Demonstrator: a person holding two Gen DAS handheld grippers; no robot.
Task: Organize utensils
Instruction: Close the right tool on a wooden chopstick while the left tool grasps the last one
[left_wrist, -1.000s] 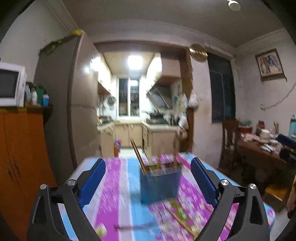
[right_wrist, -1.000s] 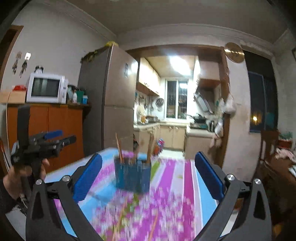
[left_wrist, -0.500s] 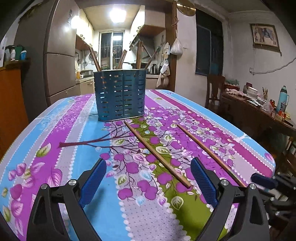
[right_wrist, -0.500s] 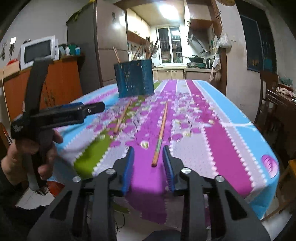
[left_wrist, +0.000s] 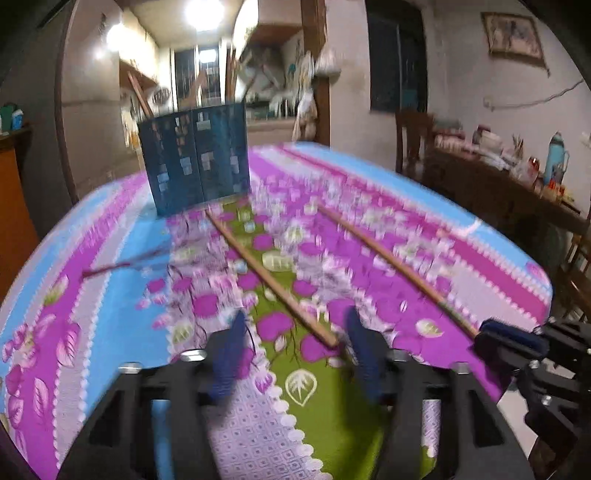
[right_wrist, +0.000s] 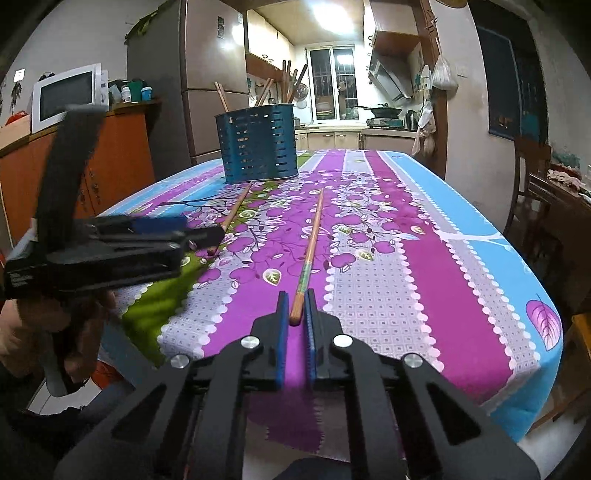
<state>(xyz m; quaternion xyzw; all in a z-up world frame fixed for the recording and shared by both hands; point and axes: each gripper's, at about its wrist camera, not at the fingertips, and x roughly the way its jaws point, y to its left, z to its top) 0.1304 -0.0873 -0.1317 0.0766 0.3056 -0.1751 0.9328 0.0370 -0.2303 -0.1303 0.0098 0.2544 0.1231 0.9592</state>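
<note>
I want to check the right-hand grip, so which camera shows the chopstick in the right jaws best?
The right wrist view: the chopstick is sharp, its near end between the almost closed jaws. The left wrist view shows it blurred, its end meeting the right gripper.

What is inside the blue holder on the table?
Several wooden sticks, probably chopsticks, stand in the blue holder; their tops lean out above its rim. Through the slots only small bits of them show. Their lower ends and the holder's bottom are hidden by its wall.

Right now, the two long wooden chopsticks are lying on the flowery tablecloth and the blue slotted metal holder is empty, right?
Not quite. The blue slotted metal holder already has wooden sticks poking out, as the right wrist view shows. The two long wooden chopsticks do lie on the flowery tablecloth.
</note>
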